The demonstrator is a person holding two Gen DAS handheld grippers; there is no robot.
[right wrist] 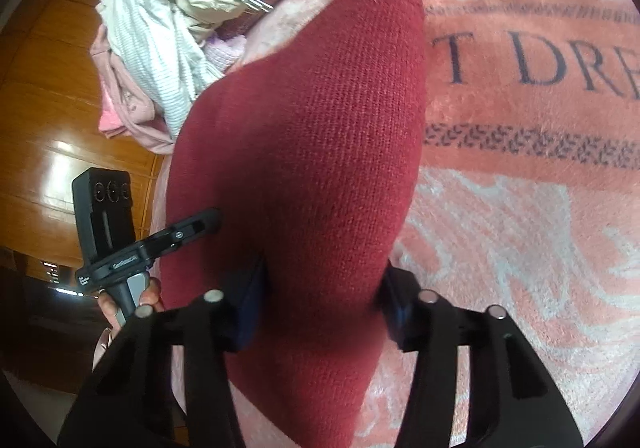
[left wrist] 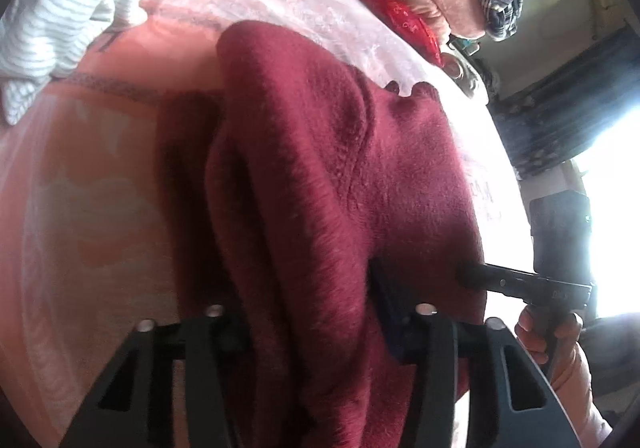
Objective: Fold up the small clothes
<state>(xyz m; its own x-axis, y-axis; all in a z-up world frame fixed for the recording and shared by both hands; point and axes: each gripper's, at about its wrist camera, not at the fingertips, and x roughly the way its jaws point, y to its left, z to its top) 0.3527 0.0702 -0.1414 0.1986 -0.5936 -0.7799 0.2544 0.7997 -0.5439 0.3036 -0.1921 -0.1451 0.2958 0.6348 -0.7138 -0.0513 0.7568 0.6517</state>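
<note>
dark red knit garment point(right wrist: 312, 136), fuzzy weave, bunched w/ long folds, near end lifted off pink blanket point(right wrist: 520, 208), far end tapering to a point on blanket, left of blanket's lettering

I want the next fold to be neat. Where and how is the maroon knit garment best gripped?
Grip the maroon knit garment by its near edge, coming from the near side. It lies lengthwise, tapering away over the pink blanket; the left gripper and right gripper already pinch bunched folds there.
</note>
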